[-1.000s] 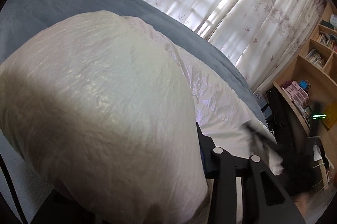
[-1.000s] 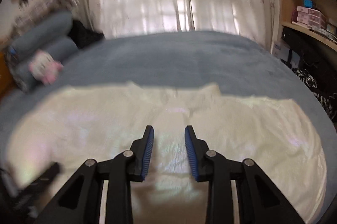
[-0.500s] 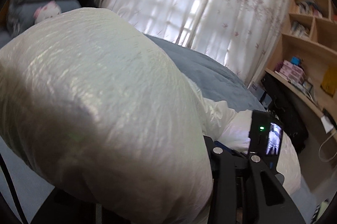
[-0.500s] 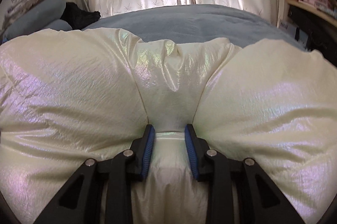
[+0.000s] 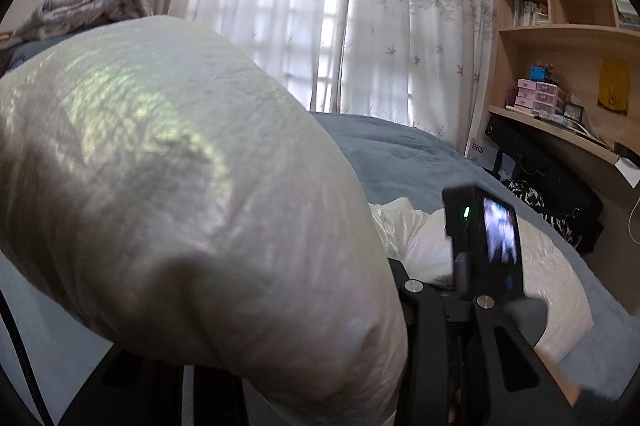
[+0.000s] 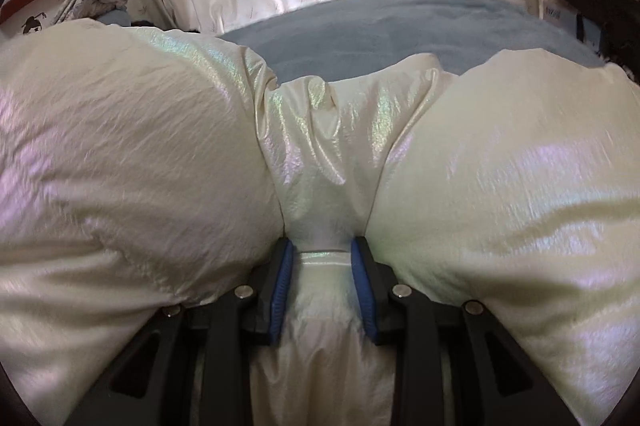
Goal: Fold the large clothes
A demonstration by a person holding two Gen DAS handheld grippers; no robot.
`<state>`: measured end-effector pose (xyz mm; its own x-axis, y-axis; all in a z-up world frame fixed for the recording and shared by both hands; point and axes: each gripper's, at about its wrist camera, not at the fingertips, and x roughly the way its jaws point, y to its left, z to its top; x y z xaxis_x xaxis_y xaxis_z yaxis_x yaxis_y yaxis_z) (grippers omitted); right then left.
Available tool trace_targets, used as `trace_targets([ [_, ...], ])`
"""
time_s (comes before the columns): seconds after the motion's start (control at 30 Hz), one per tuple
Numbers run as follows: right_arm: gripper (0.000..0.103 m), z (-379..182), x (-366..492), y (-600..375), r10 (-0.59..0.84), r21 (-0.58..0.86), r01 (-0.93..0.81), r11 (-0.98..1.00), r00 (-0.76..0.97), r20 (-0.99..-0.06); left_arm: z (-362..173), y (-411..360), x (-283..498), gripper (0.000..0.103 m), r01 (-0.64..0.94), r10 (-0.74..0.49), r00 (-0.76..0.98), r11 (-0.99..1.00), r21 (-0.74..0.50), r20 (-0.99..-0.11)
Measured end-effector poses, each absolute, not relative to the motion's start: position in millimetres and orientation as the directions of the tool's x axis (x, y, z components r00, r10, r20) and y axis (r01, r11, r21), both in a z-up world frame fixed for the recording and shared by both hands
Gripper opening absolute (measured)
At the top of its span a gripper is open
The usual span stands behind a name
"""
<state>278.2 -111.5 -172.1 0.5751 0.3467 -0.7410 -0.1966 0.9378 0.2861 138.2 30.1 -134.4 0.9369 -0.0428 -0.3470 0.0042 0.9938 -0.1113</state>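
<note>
a blue-grey bed (image 6: 384, 26) fills the middle of the room, running far toward pale leaf-print curtains (image 5: 304, 6) lit from the window behind. a wooden shelf unit (image 5: 560, 18) with books and small pink drawers stands at the right. the cream puffer jacket (image 6: 500, 186), shiny with a faint rainbow sheen, lies across the near part of the bed and swells into two big pads either side of a narrow seam. in the left wrist view a lifted bulge of the same jacket (image 5: 180, 186) crowds the near left and blocks most of the sight. a folded grey blanket (image 5: 92, 6) sits on pillows at the far left. the right gripper (image 6: 322, 258) pinches the gathered seam fabric, its blue pads (image 6: 280, 286) pressing on it from both sides. the left gripper (image 5: 400, 302) is mostly buried under the raised fabric, so whether its claw is pinching the jacket cannot be told, though the cloth seems draped over it. the right gripper's camera body (image 5: 484, 246) shows just beyond it.
</note>
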Motion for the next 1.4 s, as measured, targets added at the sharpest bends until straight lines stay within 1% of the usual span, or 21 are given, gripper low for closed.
trace_targets([
  [0.07, 0.031, -159.1, 284.3, -122.1, 0.402, 0.356, -0.196, 0.914, 0.560, -0.724, -131.7, 30.7, 135.4, 0.038, 0.011, -0.045, 0.940, 0.995, -0.102, -0.338],
  [0.1, 0.030, -153.8, 284.0, -125.7, 0.412, 0.368, -0.198, 0.909, 0.573, -0.709, -129.9, 29.1, 135.4, 0.038, 0.015, -0.048, 0.940, 0.995, -0.098, -0.337],
  [0.13, 0.030, -145.3, 286.0, -128.8, 0.405, 0.357, -0.204, 0.911, 0.601, -0.690, -129.3, 27.7, 135.1, 0.038, 0.018, -0.048, 0.941, 0.995, -0.094, -0.335],
  [0.2, 0.030, -137.8, 294.8, -129.3, 0.373, 0.311, -0.213, 0.926, 0.628, -0.683, -129.3, 25.9, 130.2, 0.038, 0.022, -0.048, 0.943, 0.996, -0.083, -0.329],
  [0.27, 0.030, -137.7, 311.0, -128.1, 0.371, 0.308, -0.212, 0.928, 0.623, -0.688, -129.3, 24.1, 125.7, 0.038, 0.029, -0.050, 0.945, 0.997, -0.069, -0.323],
  [0.33, 0.025, -142.7, 328.4, -125.0, 0.366, 0.302, -0.210, 0.930, 0.611, -0.702, -127.1, 16.4, 129.9, 0.038, 0.037, -0.053, 0.947, 0.998, -0.055, -0.318],
  [0.57, 0.024, -171.9, 368.8, -121.7, 0.390, 0.335, -0.201, 0.921, 0.527, -0.756, -130.3, 10.1, 133.3, 0.038, 0.044, -0.049, 0.945, 0.999, -0.022, -0.323],
  [0.67, 0.025, -172.7, 368.0, -121.1, 0.392, 0.333, -0.206, 0.920, 0.520, -0.759, -128.4, 9.2, 131.9, 0.038, 0.044, -0.049, 0.947, 0.999, -0.023, -0.317],
  [0.73, 0.025, -170.4, 366.1, -126.6, 0.408, 0.357, -0.202, 0.912, 0.514, -0.754, -126.6, 4.4, 129.6, 0.038, 0.053, -0.052, 0.950, 0.999, -0.006, -0.308],
  [0.83, 0.025, -158.1, 350.3, -150.0, 0.482, 0.467, -0.166, 0.869, 0.499, -0.720, -124.7, -5.0, 124.3, 0.038, 0.072, -0.055, 0.954, 0.996, 0.047, -0.294],
  [0.93, 0.025, -143.4, 326.0, -176.6, 0.506, 0.503, -0.165, 0.848, 0.536, -0.676, -120.9, -18.5, 123.4, 0.038, 0.093, -0.060, 0.956, 0.991, 0.101, -0.286],
  [1.03, 0.025, -127.3, 287.7, -211.8, 0.433, 0.435, -0.153, 0.887, 0.602, -0.671, -117.5, -32.7, 122.2, 0.038, 0.109, -0.067, 0.957, 0.984, 0.139, -0.282],
  [1.17, 0.025, -117.8, 243.7, -259.8, 0.375, 0.403, -0.114, 0.908, 0.649, -0.662, -114.2, -55.5, 118.6, 0.038, 0.130, -0.076, 0.957, 0.976, 0.177, -0.281],
  [1.3, 0.025, -120.6, 219.4, -300.4, 0.279, 0.334, -0.053, 0.941, 0.681, -0.678, -119.9, -91.0, 116.6, 0.038, 0.144, -0.063, 0.959, 0.949, 0.281, -0.277],
  [1.4, 0.026, -138.8, 214.2, -315.1, 0.319, 0.373, -0.062, 0.926, 0.655, -0.685, -130.3, -120.3, 113.8, 0.038, 0.160, -0.053, 0.958, 0.915, 0.370, -0.283],
])
